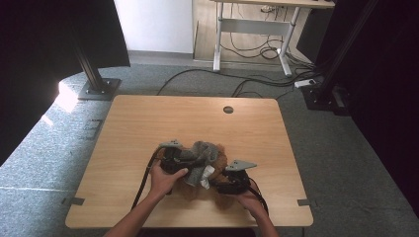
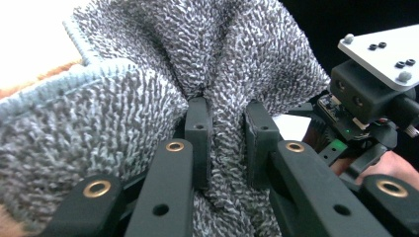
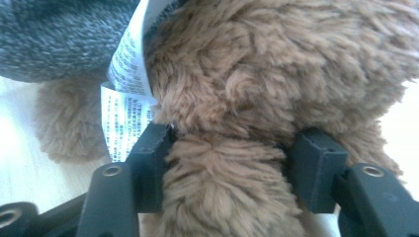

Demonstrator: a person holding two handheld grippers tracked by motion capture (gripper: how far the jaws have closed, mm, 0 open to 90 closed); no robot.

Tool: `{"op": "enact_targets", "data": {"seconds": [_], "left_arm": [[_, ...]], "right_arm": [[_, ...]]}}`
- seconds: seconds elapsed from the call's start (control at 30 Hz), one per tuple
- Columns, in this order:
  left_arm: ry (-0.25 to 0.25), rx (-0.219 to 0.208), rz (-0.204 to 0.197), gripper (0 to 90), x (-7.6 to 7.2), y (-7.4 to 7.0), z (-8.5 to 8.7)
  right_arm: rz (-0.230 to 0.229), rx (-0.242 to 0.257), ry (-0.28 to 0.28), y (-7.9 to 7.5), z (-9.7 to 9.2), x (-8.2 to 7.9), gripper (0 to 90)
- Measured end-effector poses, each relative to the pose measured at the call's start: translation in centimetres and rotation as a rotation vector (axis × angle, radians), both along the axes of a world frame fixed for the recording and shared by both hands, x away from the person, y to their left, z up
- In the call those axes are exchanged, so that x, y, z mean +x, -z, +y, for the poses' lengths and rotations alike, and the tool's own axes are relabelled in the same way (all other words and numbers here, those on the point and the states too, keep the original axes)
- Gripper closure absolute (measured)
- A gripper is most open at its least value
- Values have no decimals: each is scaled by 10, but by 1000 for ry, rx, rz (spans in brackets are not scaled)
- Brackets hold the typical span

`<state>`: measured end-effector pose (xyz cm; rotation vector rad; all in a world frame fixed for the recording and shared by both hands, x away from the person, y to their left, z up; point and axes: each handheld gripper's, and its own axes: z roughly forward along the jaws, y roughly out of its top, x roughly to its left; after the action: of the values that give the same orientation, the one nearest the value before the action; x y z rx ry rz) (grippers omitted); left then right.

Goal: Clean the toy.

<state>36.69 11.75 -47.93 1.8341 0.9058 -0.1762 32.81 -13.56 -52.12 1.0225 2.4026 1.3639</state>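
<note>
Both grippers are in tight on a brown plush toy [image 1: 220,165] at the near middle of the wooden desk [image 1: 148,123]. A grey knit cloth [image 1: 202,148] sits bunched over the top of the toy. The left gripper [image 2: 226,143], seen from its own camera, has its jaws pinching a fold of that grey cloth, the knit squeezed into the narrow gap between them and billowing out above. Off to the right in that view sits the right gripper [image 2: 365,103], its grey plate catching the light, a hand [image 2: 390,168] just behind it.

Over on the right gripper's [image 3: 230,163] own camera, the jaws are clamped either side of a thick furry limb of the toy, fur bulging between them. A white printed tag [image 3: 123,98] hangs just beside one jaw, and the grey cloth [image 3: 54,34] lies across the upper corner.

From above, the left hand [image 1: 165,177] and right hand [image 1: 249,200] come in from the bottom edge, grippers facing each other across the toy, cables trailing back. Beyond the desk, grey carpet [image 1: 346,148] and another desk's white legs [image 1: 252,29].
</note>
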Motion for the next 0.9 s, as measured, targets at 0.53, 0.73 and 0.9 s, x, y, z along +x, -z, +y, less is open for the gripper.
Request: {"op": "enact_targets", "data": {"seconds": [0.53, 0.73, 0.9], "left_arm": [[-89, 56, -96, 761, -17, -14, 40], [-188, -5, -89, 759, -7, -26, 85], [-191, -44, -24, 756, -3, -21, 105]], "right_arm": [[-7, -24, -42, 10, 1, -7, 574], [-18, -23, -52, 12, -1, -8, 577], [-26, -29, -52, 12, 0, -10, 573]]}}
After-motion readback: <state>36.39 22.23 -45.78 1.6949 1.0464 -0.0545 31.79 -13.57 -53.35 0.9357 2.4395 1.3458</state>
